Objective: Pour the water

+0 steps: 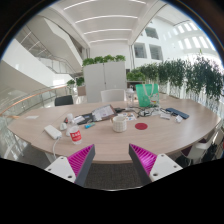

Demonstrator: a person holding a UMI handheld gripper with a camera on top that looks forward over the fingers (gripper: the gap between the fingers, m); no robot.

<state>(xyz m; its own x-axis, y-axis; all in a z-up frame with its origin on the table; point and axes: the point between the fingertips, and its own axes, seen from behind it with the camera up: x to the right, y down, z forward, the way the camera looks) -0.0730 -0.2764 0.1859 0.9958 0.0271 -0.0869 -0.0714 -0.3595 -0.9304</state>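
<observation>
**Tongs wide apart, cup far ahead**

The gripper (pixel 113 162) holds nothing; its pink pads (pixel 80 160) are spread wide. A white cup (pixel 120 123) sits on the wooden table (pixel 150 138), at twelve o'clock, well beyond the fingers. A red can (pixel 75 134) stands at ten o'clock.

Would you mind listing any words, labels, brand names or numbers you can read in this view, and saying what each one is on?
None can be read.
The red can on the table bears white marks, too small to read.
The white cup, green bag and white cabinet show no legible text.
The tool is open, holds nothing and bears no lettering.
</observation>
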